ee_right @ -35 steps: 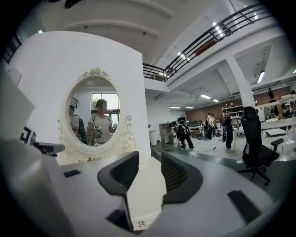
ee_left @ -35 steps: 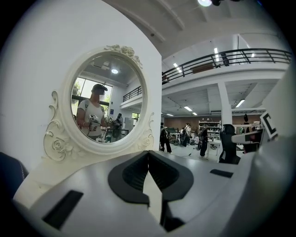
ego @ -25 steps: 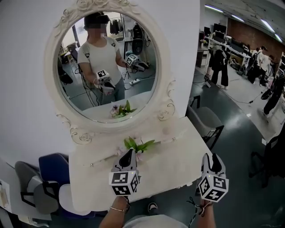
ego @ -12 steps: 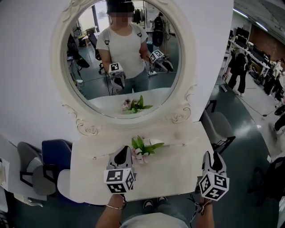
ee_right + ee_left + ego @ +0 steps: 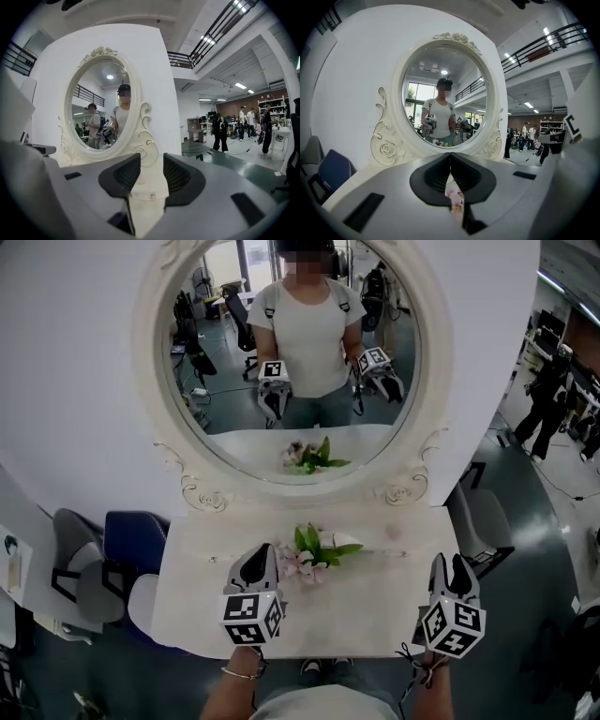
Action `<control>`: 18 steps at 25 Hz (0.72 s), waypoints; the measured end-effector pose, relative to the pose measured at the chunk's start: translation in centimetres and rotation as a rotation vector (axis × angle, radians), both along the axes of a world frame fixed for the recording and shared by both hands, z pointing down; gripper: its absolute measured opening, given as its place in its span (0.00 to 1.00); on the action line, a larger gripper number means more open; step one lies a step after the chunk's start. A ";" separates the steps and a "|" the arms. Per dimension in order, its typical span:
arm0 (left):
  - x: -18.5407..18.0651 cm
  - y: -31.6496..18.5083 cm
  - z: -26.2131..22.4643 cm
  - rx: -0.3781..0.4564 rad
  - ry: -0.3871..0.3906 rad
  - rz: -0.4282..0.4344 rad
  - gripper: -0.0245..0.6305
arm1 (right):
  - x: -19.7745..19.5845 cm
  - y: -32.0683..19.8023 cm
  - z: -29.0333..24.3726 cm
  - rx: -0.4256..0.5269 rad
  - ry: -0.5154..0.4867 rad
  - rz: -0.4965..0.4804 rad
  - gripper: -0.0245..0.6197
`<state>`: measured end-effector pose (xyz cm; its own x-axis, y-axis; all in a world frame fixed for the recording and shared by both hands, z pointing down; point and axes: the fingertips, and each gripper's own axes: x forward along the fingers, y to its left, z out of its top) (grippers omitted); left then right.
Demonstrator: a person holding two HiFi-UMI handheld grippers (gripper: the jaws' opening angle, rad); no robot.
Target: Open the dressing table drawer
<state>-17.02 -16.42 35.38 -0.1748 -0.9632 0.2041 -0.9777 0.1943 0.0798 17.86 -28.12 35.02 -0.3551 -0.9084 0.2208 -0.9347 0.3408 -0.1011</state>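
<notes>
The white dressing table (image 5: 375,606) stands under an oval mirror (image 5: 300,352) with a carved frame. No drawer front shows in the head view. My left gripper (image 5: 262,557) hovers over the tabletop's front left, beside a pink and green flower sprig (image 5: 317,554). Its jaws meet at the tips, holding nothing (image 5: 450,157). My right gripper (image 5: 449,568) hangs at the table's front right corner. Its jaws are open (image 5: 151,161), and between them I see a white table face with a small round knob (image 5: 151,197), some way ahead and untouched.
A blue chair (image 5: 131,540) and a grey chair (image 5: 80,568) stand left of the table. Another grey chair (image 5: 478,521) is at its right. People (image 5: 553,399) stand far off at the right. The mirror reflects the person and both grippers.
The mirror and table have slid rightward in the head view and now sit centred. Both grippers swung round with the person to face the table squarely. Neither gripper's jaws changed.
</notes>
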 end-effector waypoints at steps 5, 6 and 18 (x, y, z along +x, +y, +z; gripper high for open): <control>-1.0 0.5 -0.1 -0.003 -0.005 -0.038 0.07 | -1.0 -1.0 -0.1 0.001 0.009 -0.029 0.28; -1.2 0.6 -0.1 -0.004 -0.005 -0.046 0.07 | -1.2 -1.2 -0.1 0.000 0.012 -0.036 0.28; -3.1 1.3 2.8 -0.070 0.019 -0.132 0.07 | -3.1 -3.4 3.0 -0.066 0.063 -0.105 0.29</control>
